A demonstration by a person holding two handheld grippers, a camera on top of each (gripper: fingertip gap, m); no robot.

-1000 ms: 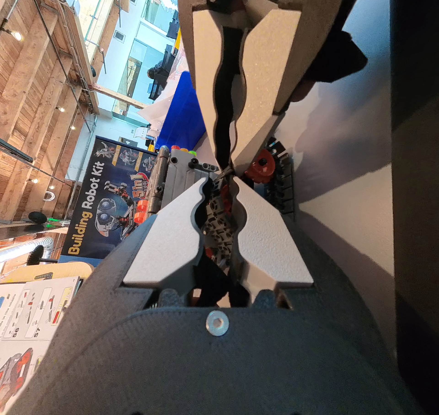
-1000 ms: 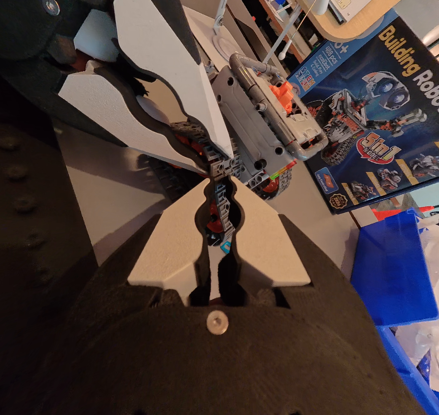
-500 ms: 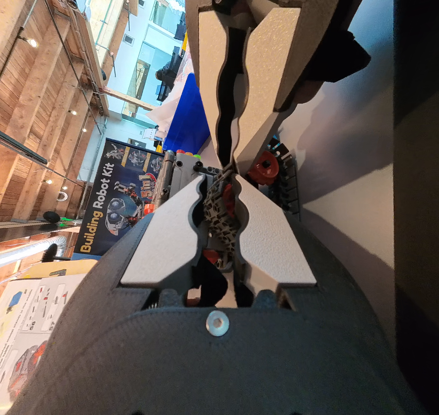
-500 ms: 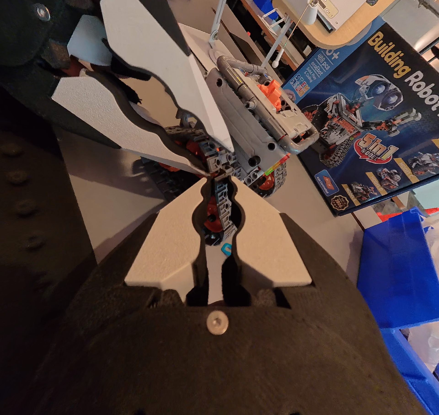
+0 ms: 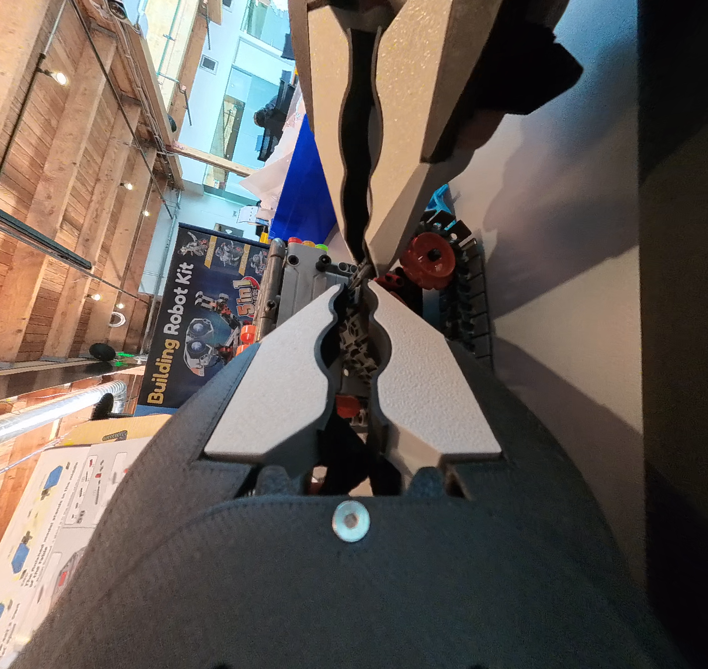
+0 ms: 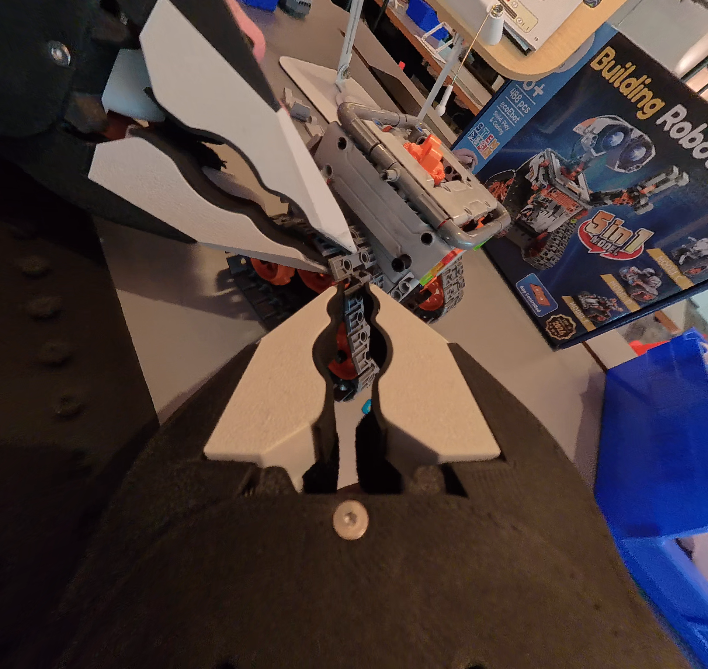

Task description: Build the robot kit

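A grey tracked toy vehicle (image 6: 402,198) with orange wheels stands on the grey table (image 6: 184,329). A loose end of its grey link track (image 6: 358,332) runs between my right gripper's fingers. My right gripper (image 6: 350,287) is shut on this track strip beside an orange wheel (image 6: 341,359). My left gripper (image 6: 337,258) comes in from the upper left, tip to tip with the right one, and pinches the same strip. In the left wrist view my left gripper (image 5: 356,292) is shut on the grey track links (image 5: 354,344). The right gripper (image 5: 364,264) reaches down from above.
A dark blue kit box (image 6: 613,191) stands behind the vehicle. A blue bin (image 6: 659,440) is at the right. An instruction booklet (image 5: 49,516) rests on a stand. A black track with a red wheel (image 5: 429,260) lies on the table. My two grippers' fingertips are within a few centimetres of each other.
The left gripper's fingers have closed in around the track links. Both grippers have shifted slightly and still hold the strip. The vehicle sits a little farther off in the right wrist view.
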